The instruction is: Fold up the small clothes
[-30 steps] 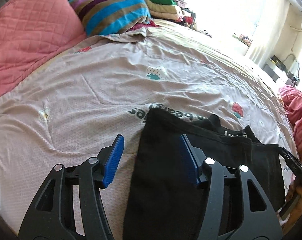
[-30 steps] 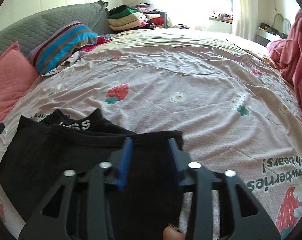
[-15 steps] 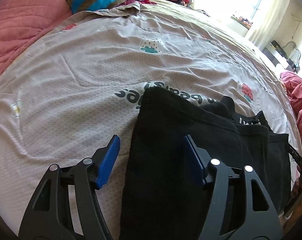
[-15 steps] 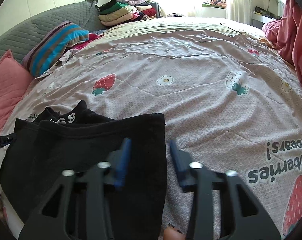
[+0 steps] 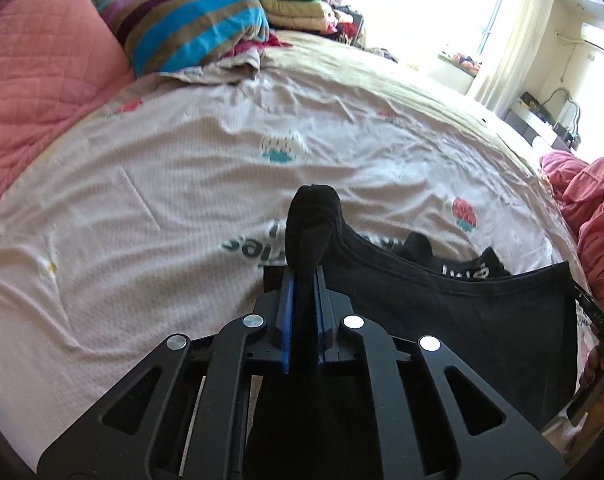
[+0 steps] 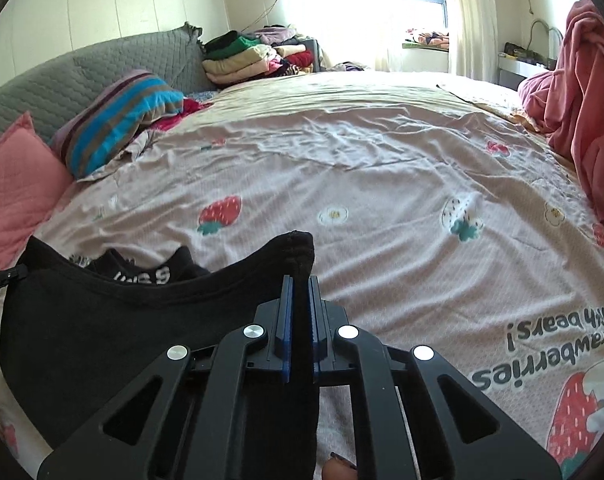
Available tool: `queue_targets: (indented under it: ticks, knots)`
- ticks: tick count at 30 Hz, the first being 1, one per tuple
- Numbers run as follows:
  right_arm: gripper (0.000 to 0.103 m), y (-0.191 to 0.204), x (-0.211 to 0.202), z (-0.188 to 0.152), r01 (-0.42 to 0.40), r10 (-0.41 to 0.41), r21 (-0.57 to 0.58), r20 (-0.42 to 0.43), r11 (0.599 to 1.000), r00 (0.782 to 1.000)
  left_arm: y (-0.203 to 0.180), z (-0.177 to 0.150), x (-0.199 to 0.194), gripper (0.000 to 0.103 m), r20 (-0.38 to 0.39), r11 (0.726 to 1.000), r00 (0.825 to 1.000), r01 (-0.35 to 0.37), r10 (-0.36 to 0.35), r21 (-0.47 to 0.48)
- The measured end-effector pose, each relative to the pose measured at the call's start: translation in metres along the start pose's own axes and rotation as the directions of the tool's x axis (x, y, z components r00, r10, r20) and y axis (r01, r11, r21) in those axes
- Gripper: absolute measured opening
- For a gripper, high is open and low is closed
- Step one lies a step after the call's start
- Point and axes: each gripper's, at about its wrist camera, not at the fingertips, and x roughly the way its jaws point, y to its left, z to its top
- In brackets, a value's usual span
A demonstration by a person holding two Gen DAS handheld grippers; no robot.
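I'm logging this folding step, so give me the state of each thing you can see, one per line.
Left claw: shut on the black garment's corner.
Right claw: shut on its other corner.
Black garment: pinched at both corners, edge sagging between them, rest on the bed.
Bedsheet: spread, wrinkled.
Striped pillow: leaning against the headboard.
Clothes pile: folded, stacked.

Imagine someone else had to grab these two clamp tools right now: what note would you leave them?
Left gripper: shut on one corner of the black garment.
Right gripper: shut on the opposite corner.
The garment lies on the strawberry bedsheet, its edge sagging between the grips, white lettering showing inside.
Done: both corners gripped.
Left: lift, fold it over, smooth and set it down.
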Motion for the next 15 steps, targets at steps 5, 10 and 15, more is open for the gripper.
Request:
queue_targets:
  ticks: [5,10,15]
  knots:
    - [0.006,-0.002,0.011,-0.004,0.033,-0.033,0.004,-0.019,0.999,0.999,0.004,-0.005,0.015,0.003,-0.022,0.999,0.999,-0.036,0.036,0.002]
    - [0.006,-0.007,0.022,-0.013,0.061,-0.06,0.009,-0.061,0.998,0.996,0.014,-0.021,0.035,0.004,-0.074,0.998,0.996,-0.052,0.05,-0.026]
    - [0.007,-0.006,0.024,-0.017,0.07,-0.069,0.006,-0.068,0.998,0.995,0.013,-0.026,0.037,0.008,-0.085,0.998,0.994,-0.065,0.064,-0.008]
